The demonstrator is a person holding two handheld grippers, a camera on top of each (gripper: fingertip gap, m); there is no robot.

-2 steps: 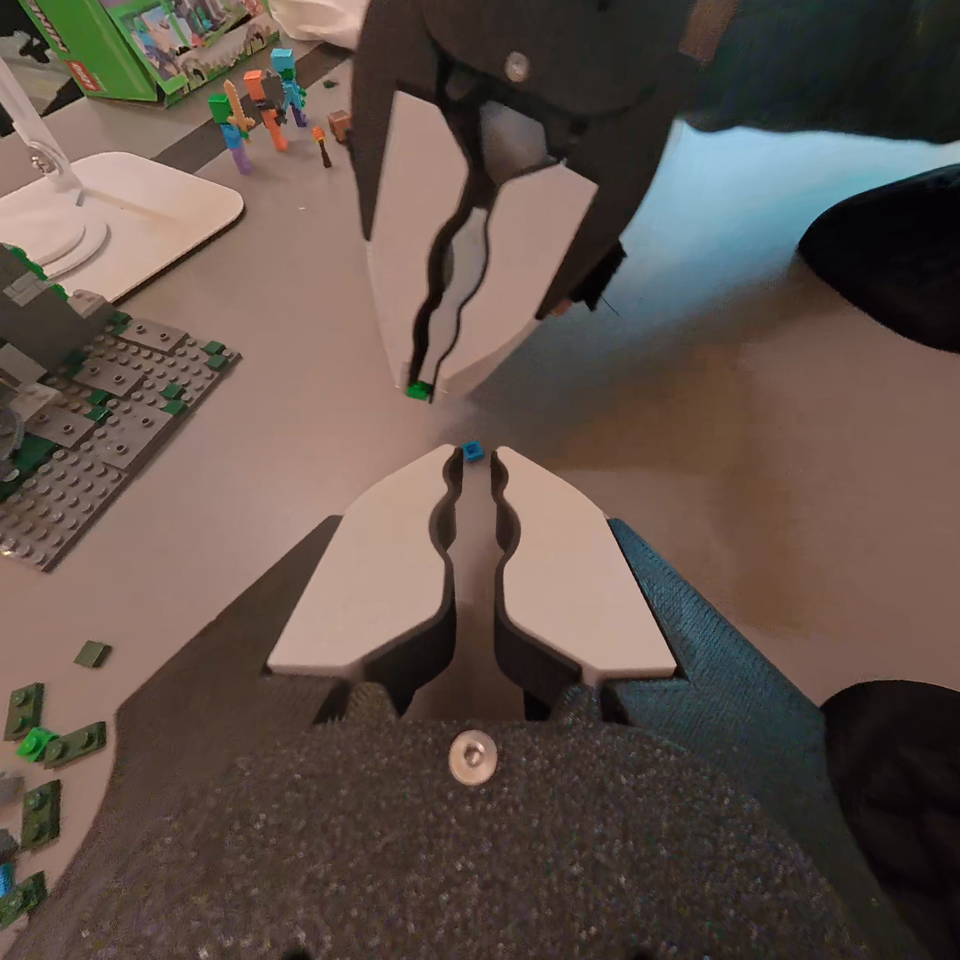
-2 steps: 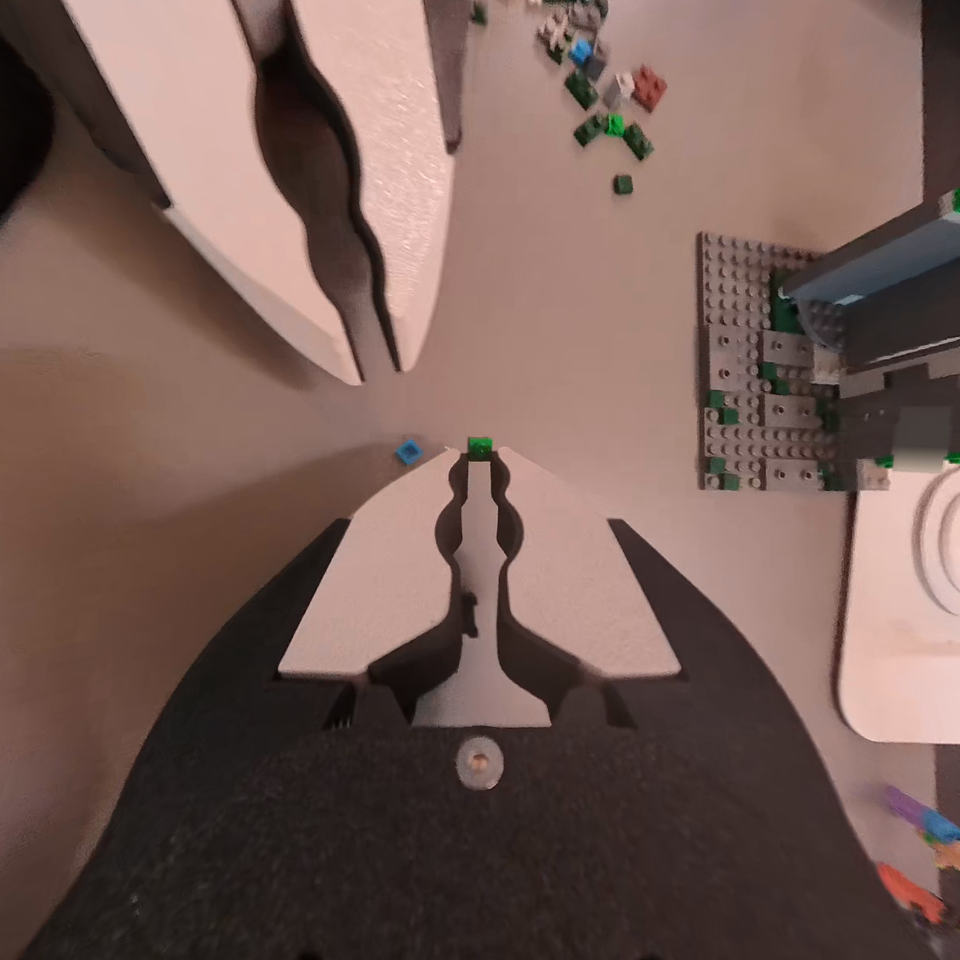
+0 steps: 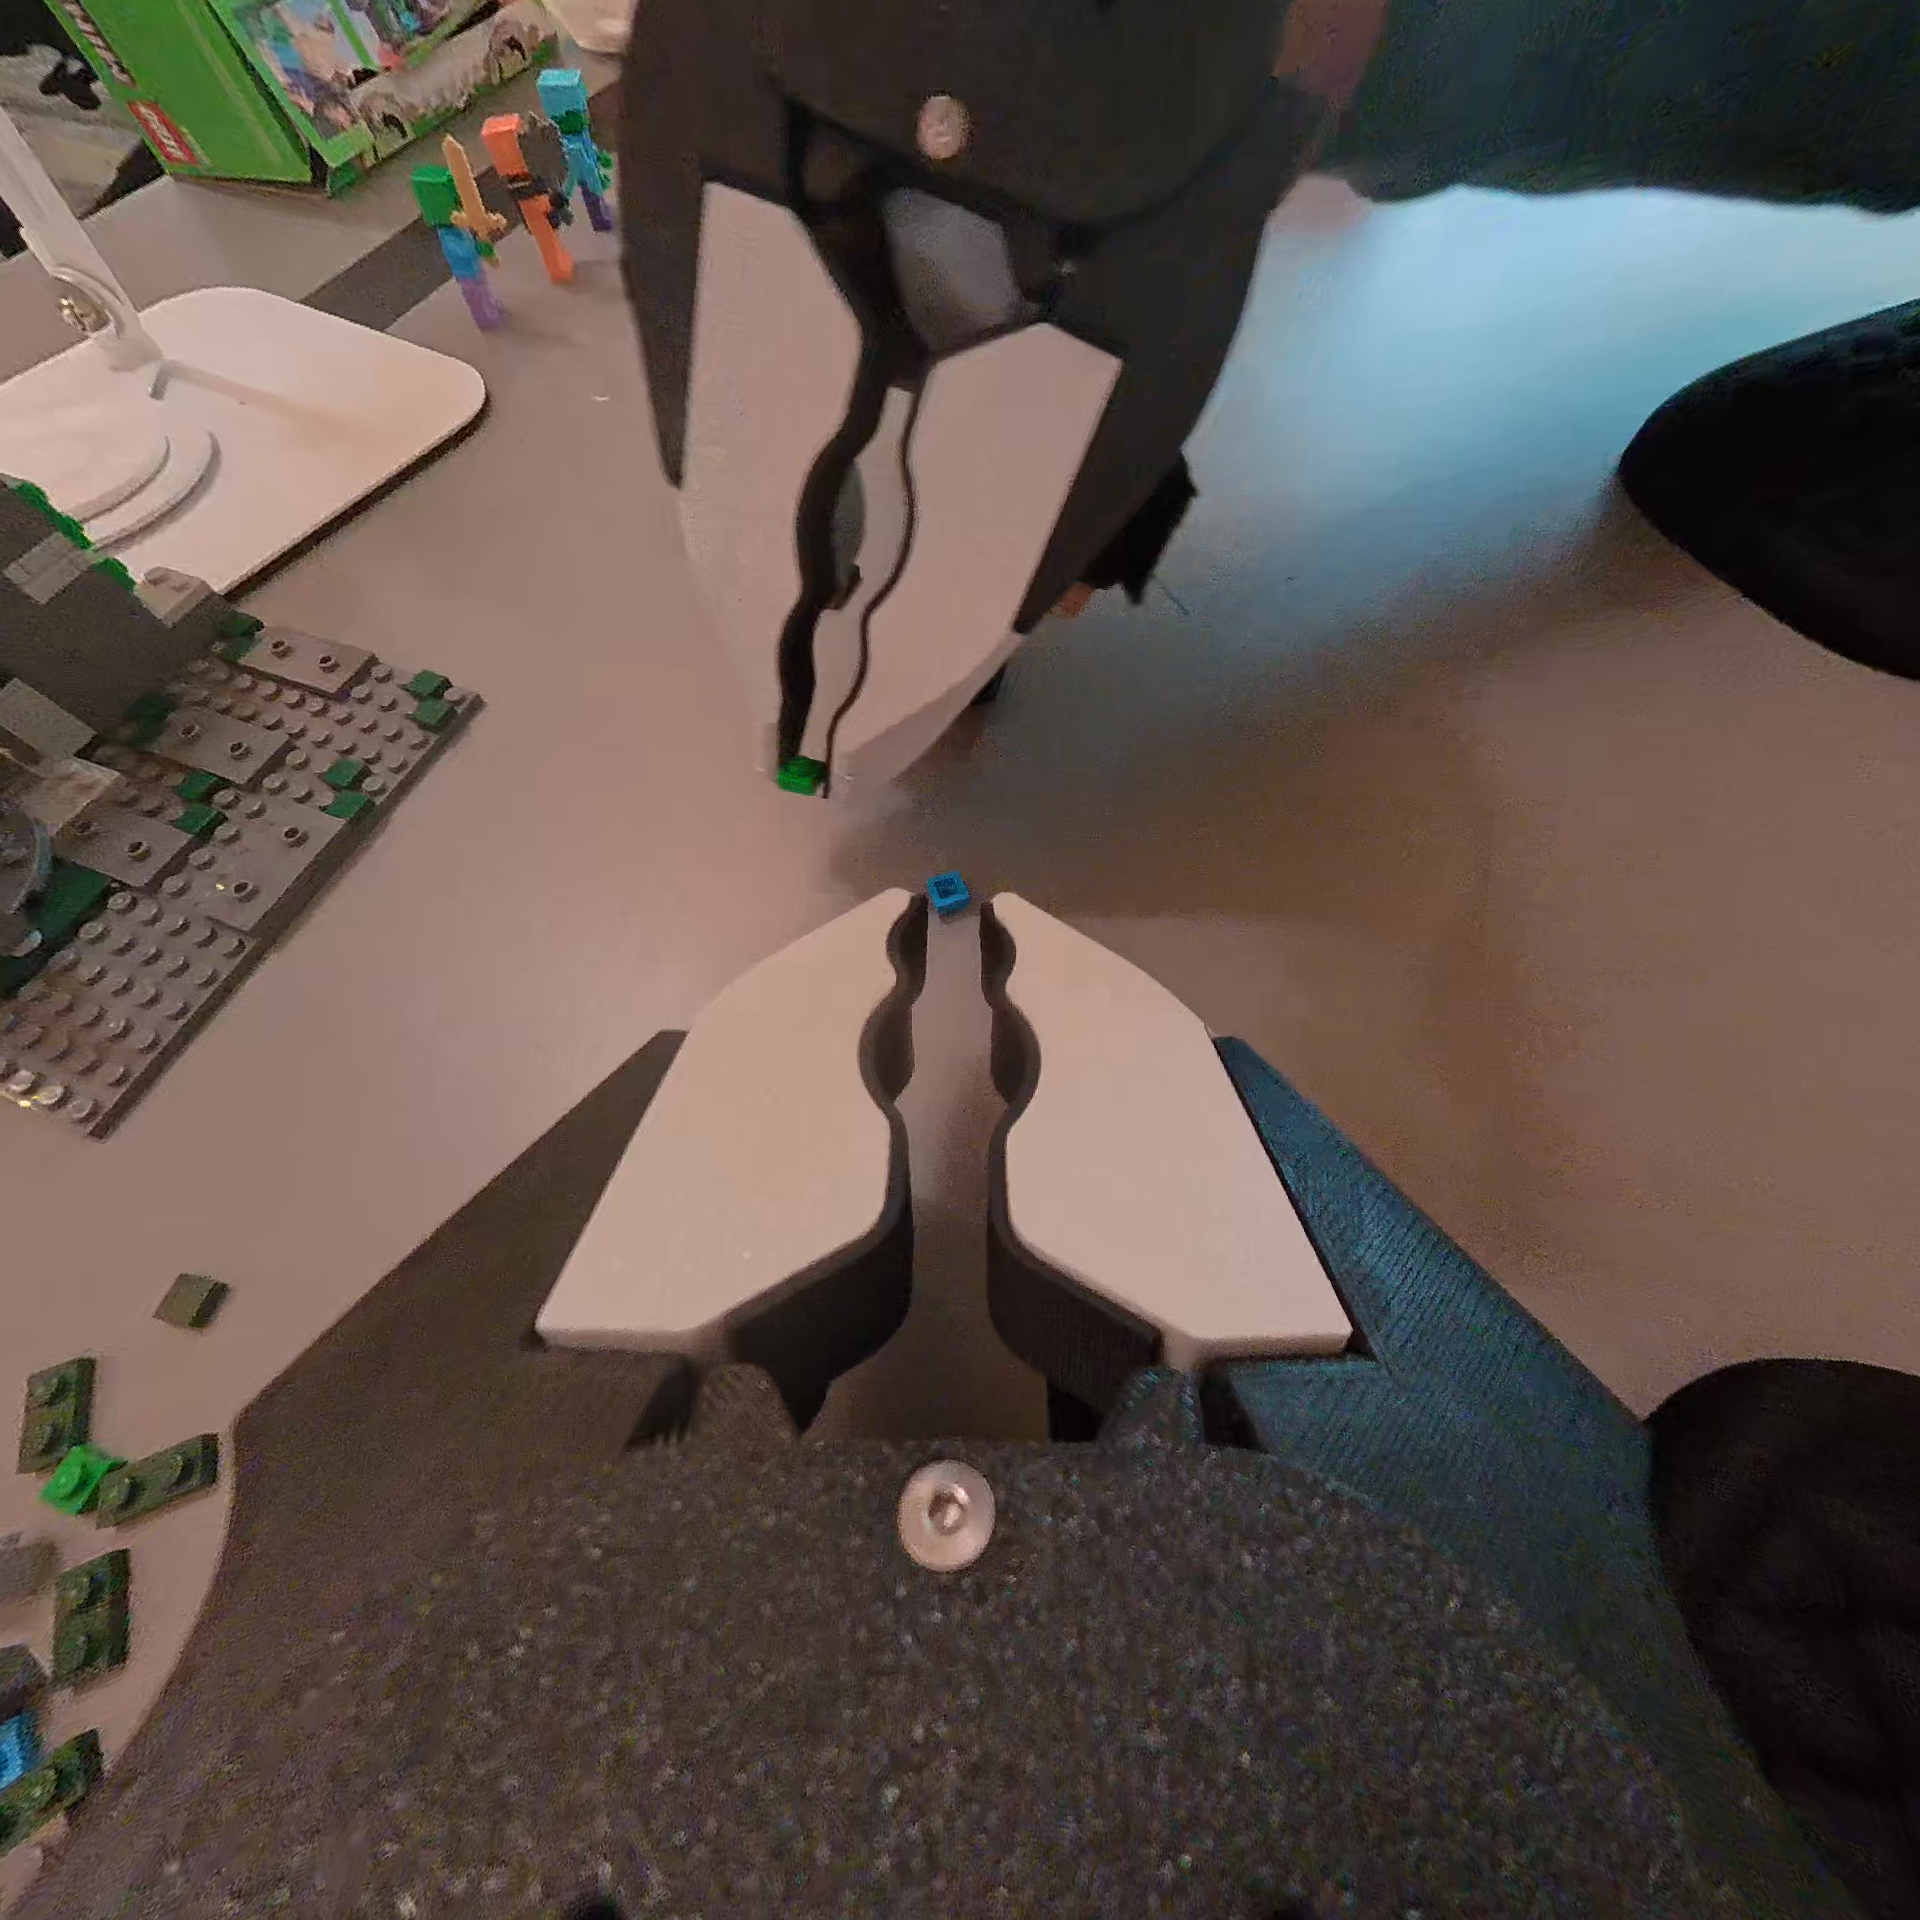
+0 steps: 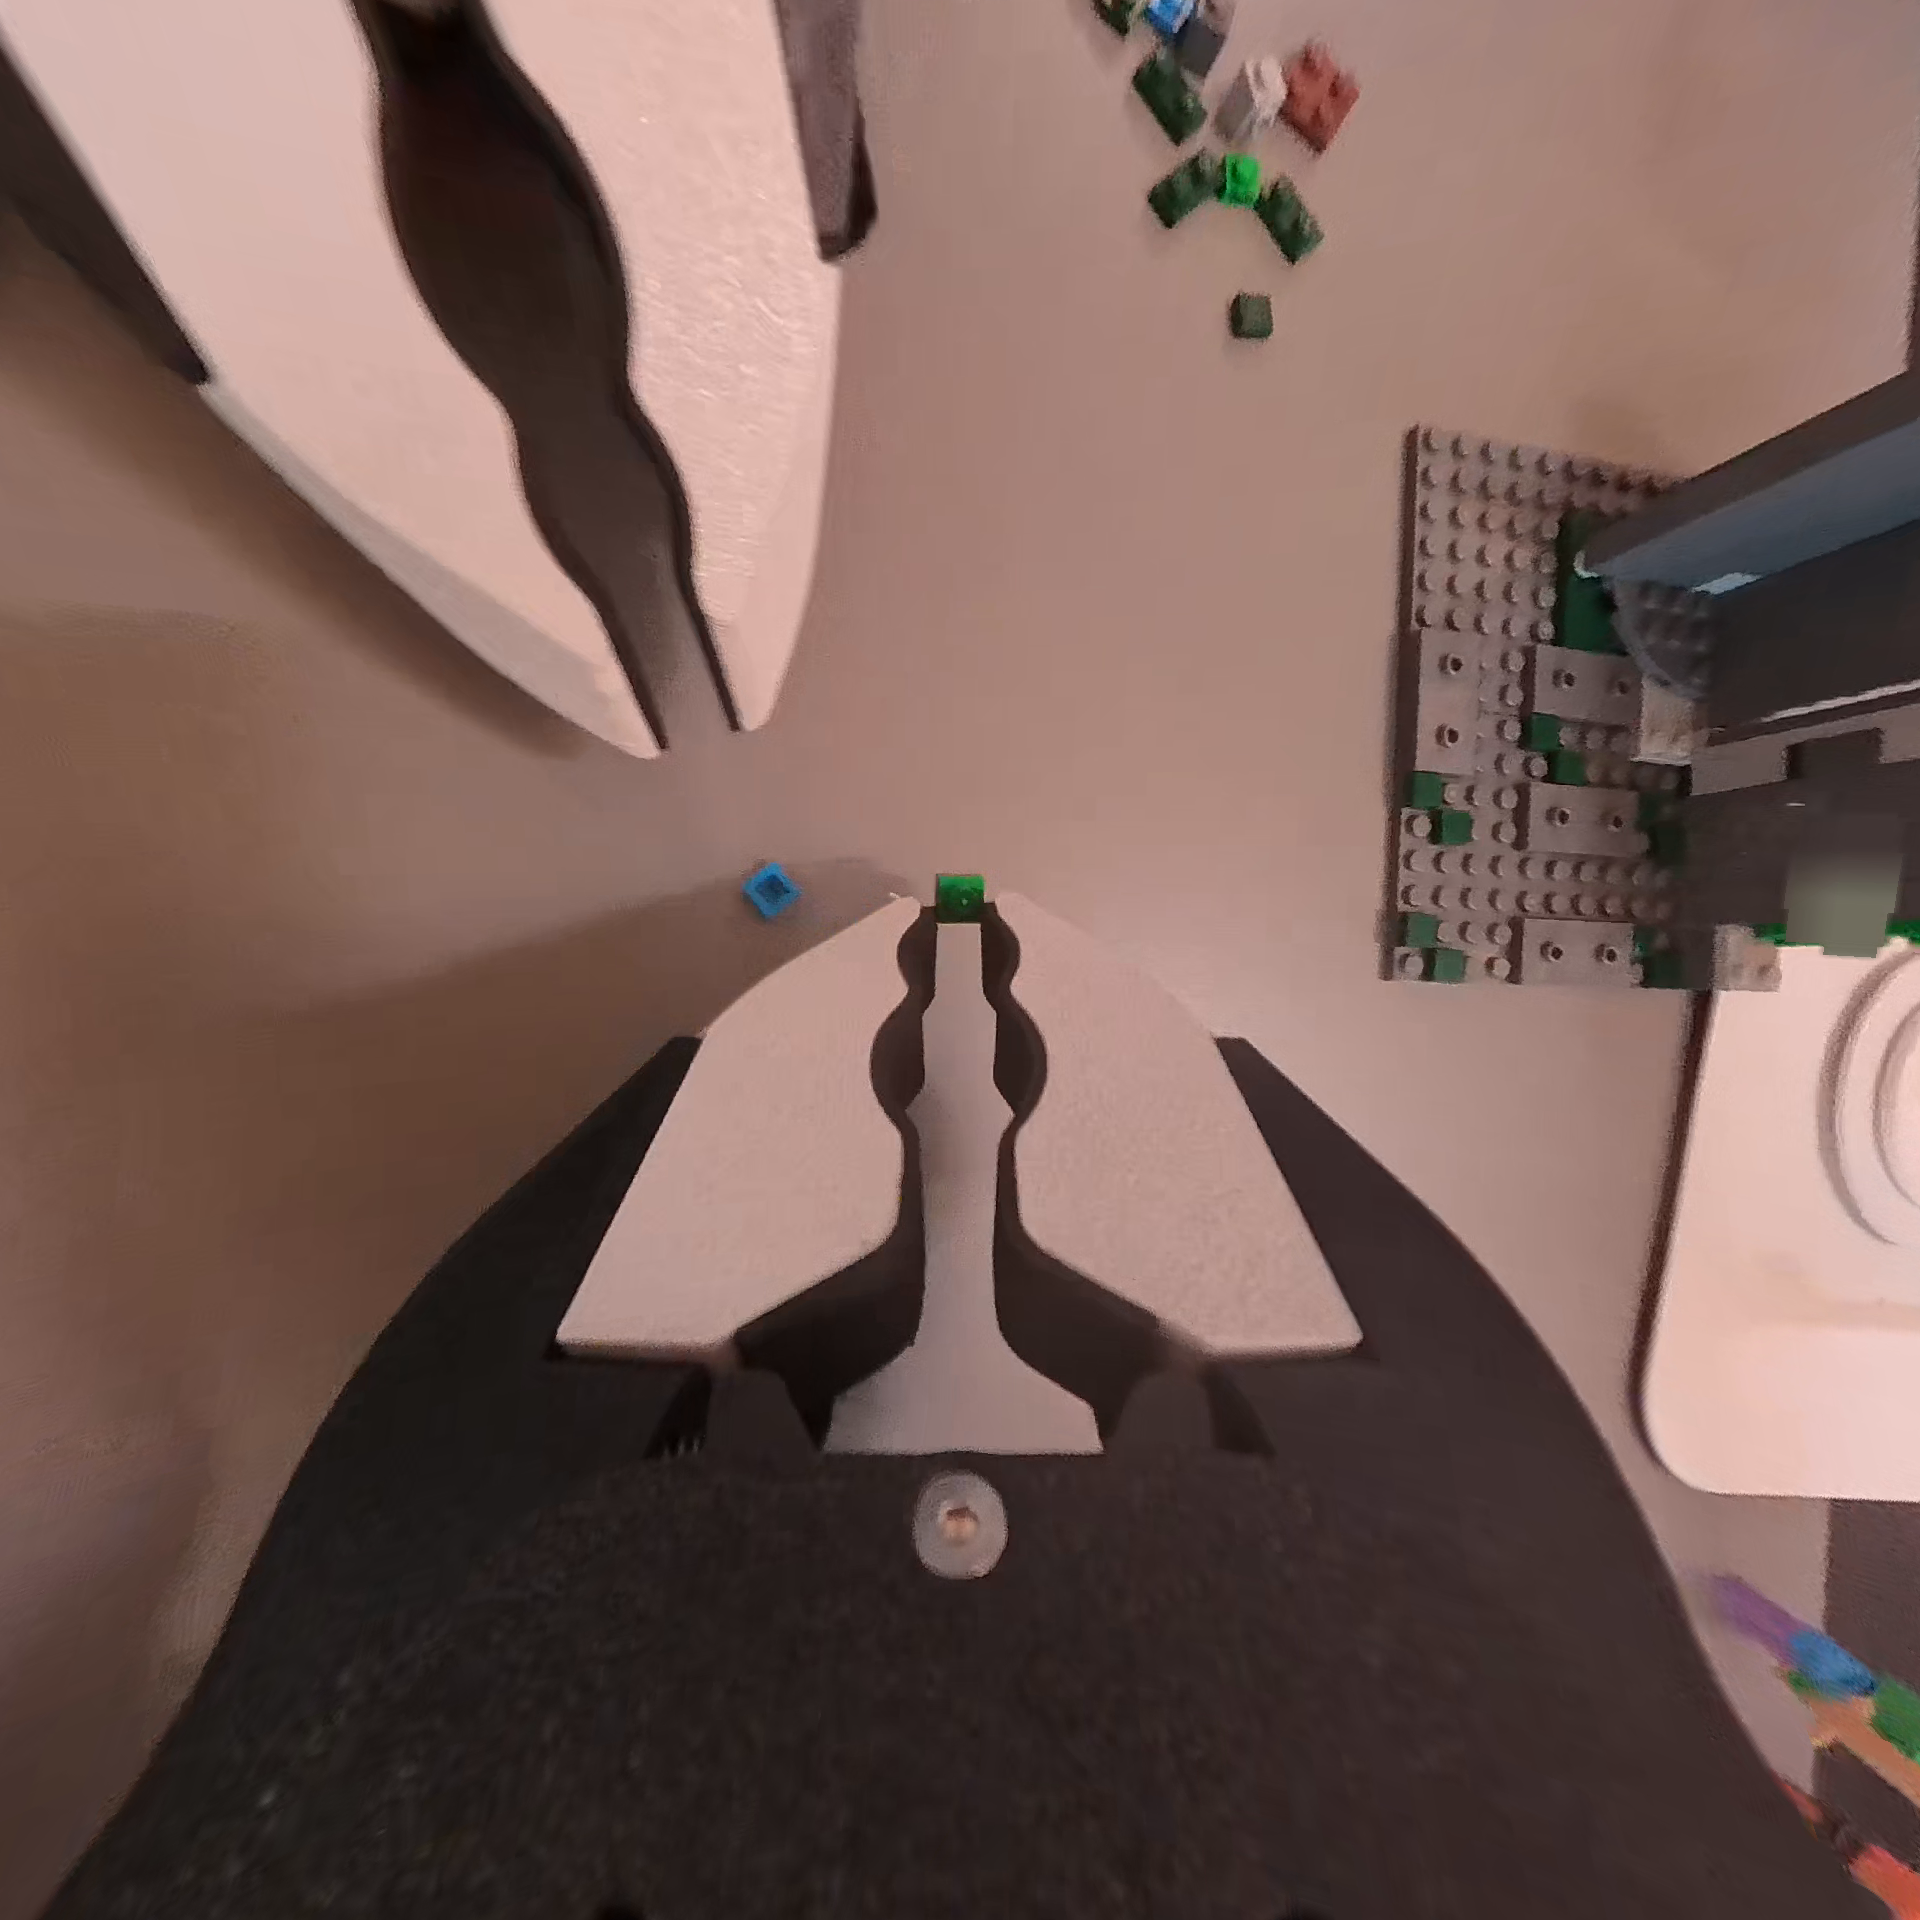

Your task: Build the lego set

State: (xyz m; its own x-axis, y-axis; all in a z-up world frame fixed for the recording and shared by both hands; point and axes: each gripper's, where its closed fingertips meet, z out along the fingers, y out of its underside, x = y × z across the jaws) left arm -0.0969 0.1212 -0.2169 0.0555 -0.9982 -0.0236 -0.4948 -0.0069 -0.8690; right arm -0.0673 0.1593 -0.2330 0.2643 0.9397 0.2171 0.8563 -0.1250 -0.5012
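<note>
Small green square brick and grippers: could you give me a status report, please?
Right gripper shut on small green square brick. Left gripper open, around small blue square brick. Nothing obstructing.

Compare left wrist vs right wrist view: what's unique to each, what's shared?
Left wrist only: green box at the far edge, and the minifigures seen sharply.

Right wrist only: a red-brown brick in the loose pile, and the left gripper from the front, above the table.

Both: small blue piece on the table, right gripper shut on the small green piece, grey baseplate build, white stand base.
</note>
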